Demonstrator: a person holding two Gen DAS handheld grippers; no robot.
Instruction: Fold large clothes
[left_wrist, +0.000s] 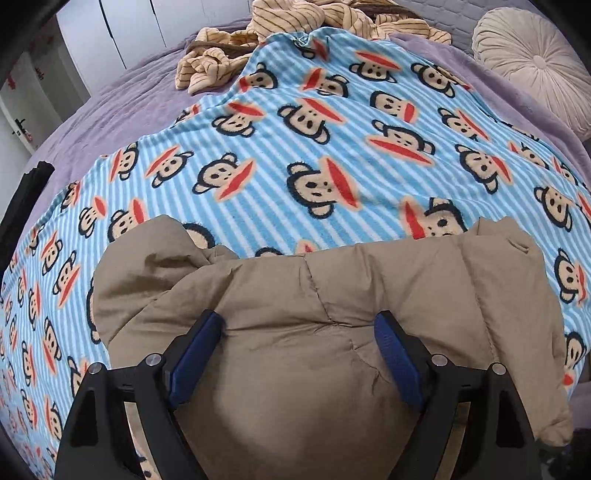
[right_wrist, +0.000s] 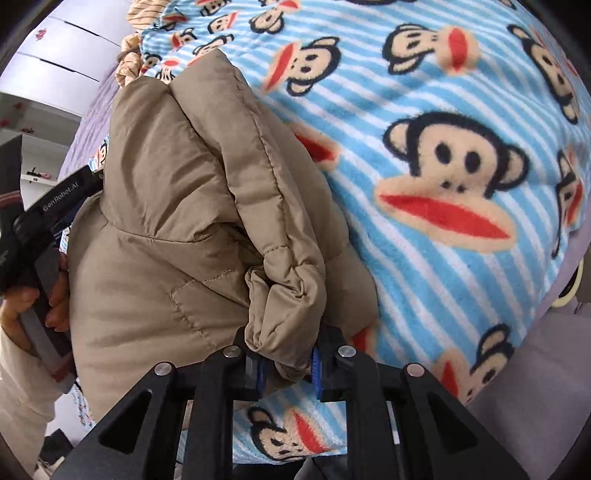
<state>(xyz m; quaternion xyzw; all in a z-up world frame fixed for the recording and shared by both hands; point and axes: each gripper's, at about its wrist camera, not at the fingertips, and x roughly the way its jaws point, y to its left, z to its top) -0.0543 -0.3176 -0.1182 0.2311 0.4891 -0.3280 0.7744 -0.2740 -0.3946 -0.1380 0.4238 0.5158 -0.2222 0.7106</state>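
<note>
The right gripper (right_wrist: 286, 363) pinches the jacket (right_wrist: 177, 206) edge thinly while the left gripper (left_wrist: 297, 328) gapes, so puffy fabric may slip.

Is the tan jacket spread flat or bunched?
Bunched: the jacket is heaped in puffy folds on the blanket, one fold pinched in the right gripper.

Home bedroom: bed w/ purple cover (left_wrist: 122, 107), monkey-print blanket (left_wrist: 295, 155), round cushion (left_wrist: 535, 62), white wardrobe (left_wrist: 110, 33).
</note>
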